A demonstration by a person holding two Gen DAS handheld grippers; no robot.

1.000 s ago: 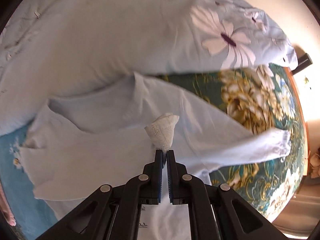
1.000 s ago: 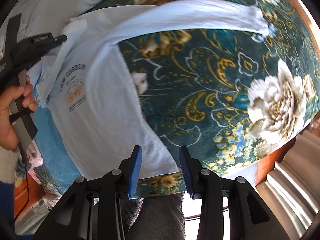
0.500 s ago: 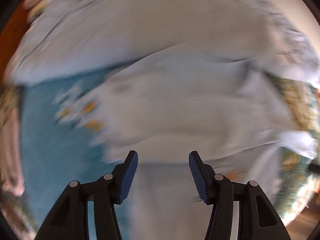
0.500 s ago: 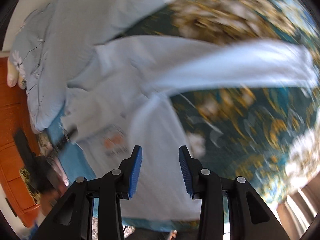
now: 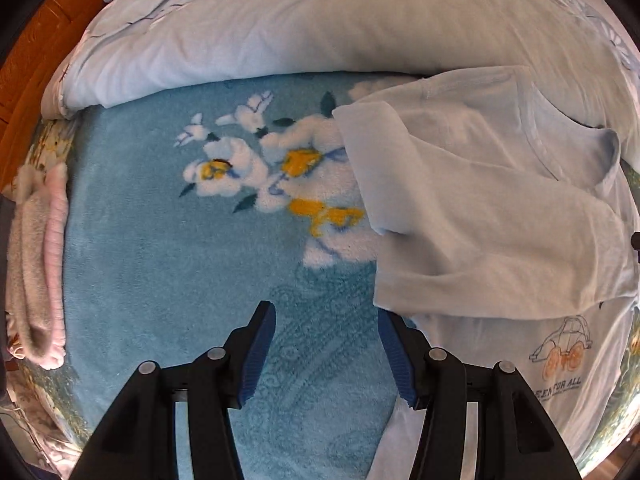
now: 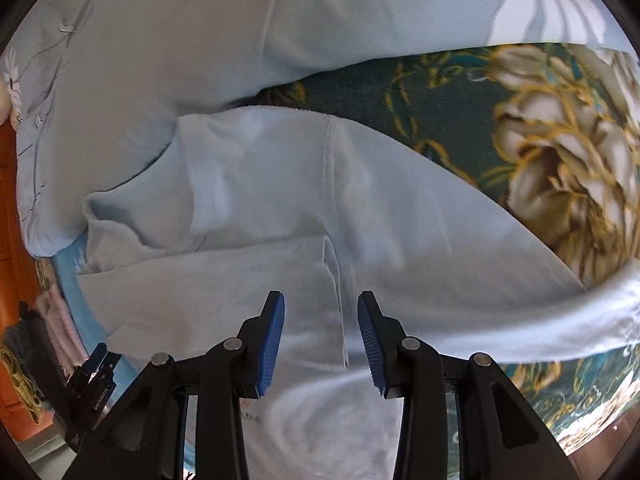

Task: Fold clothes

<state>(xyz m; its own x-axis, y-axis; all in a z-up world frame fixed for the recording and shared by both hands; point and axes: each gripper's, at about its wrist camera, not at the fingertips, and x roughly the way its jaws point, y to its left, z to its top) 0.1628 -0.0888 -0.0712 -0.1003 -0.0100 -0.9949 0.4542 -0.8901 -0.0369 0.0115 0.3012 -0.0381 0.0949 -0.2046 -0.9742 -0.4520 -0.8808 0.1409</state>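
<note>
My left gripper hangs with its fingers spread apart and empty over the blue floral blanket on the bed, just beside the edge of the pale blue shirt, whose sleeve lies folded across its chest above a small car print. My right gripper also has its fingers apart, holding nothing, poised over the shirt near a seam. A light blue quilt lies bunched behind the shirt, and folded pink towels sit at the blanket's left edge.
</note>
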